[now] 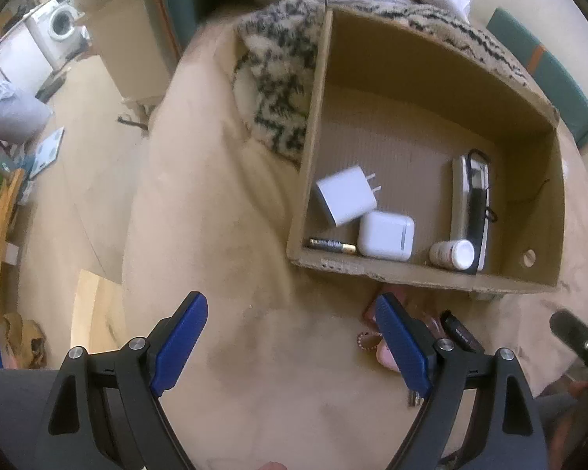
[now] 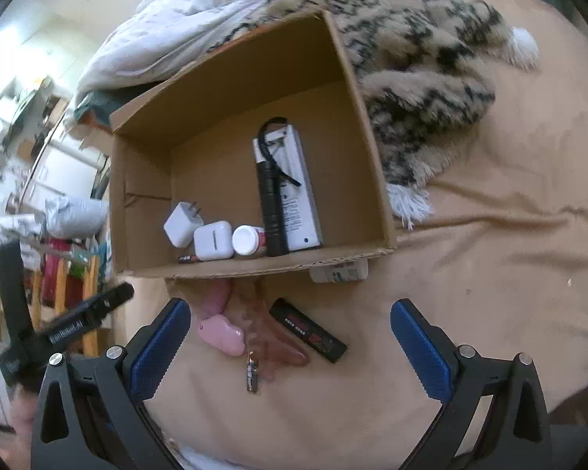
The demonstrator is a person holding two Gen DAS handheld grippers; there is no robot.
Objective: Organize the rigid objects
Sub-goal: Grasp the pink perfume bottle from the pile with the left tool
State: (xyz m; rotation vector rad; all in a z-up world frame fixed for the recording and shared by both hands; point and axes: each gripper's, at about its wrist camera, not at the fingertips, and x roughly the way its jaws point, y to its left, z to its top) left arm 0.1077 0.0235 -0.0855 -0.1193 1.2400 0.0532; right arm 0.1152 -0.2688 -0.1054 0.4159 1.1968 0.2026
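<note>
Over tan bedding, both tongs [image 1: 290, 337] [image 2: 290, 344] gape wide, holding nothing.

1. The cardboard box [image 2: 145, 203] was plain brown.
2. Inside it, the plug adapter [image 2: 182, 224] and earbud case [image 2: 213, 240] were white; the torch [image 2: 270, 203] was black.
3. The bed sheet [image 2: 490, 274] was tan.
4. The fuzzy blanket [image 2: 419, 78], upper right of the frame, was cream with black zigzags.
5. Below the box lay a pink clip [image 2: 219, 333] and a black stick with red lettering [image 2: 307, 335].
6. Both the left gripper [image 1: 292, 342] and the right gripper [image 2: 290, 346] had blue pads on black frames.
</note>
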